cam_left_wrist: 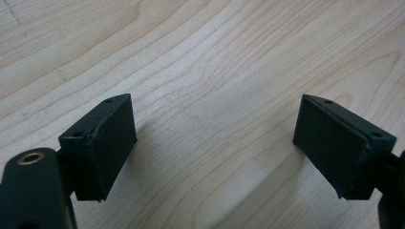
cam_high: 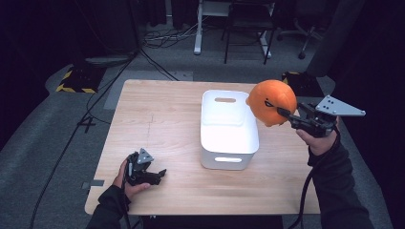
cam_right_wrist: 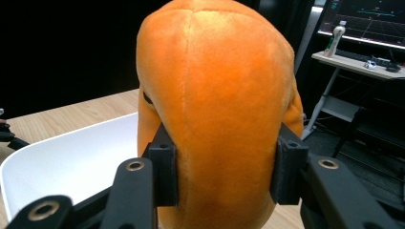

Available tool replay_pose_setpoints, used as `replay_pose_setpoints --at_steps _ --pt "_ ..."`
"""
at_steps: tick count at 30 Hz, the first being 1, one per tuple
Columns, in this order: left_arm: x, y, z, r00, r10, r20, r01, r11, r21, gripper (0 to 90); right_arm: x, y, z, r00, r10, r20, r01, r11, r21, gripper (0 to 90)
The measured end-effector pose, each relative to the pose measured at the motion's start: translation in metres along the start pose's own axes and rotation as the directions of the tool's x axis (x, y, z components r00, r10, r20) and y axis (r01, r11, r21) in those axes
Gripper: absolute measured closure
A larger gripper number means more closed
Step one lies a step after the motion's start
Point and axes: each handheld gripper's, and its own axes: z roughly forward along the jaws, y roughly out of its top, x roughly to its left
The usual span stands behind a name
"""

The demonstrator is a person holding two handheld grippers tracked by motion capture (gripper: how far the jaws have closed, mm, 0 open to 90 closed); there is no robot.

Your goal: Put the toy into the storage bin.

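An orange plush toy with a dark eye mark hangs in the air just past the right rim of a white bin. My right gripper is shut on the toy from its right side; in the right gripper view the two black pads squeeze the orange plush toy with the white bin below and to the left. My left gripper rests low on the table's front left, and in the left gripper view its jaws stand wide apart over bare wood, left gripper open.
The wooden table stands on a grey floor. Cables, a yellow-black striped base and chair and desk legs lie beyond the far edge. A desk with a monitor shows in the right gripper view.
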Motion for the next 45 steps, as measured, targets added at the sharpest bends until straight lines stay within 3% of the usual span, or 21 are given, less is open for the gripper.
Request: replay_pose_setpoints --at_steps 23,45 --pt "0.0 0.0 0.0 1.0 0.0 0.001 0.0 1.0 0.001 14.8 0.018 0.002 0.014 0.9971 -0.018 -0.075 0.017 1.0 -0.006 54.5" --pt "0.0 0.0 0.0 1.0 0.0 0.0 0.0 1.0 0.0 14.8 0.039 -0.007 0.029 0.9879 -0.033 -0.152 0.037 0.999 0.022 54.1"
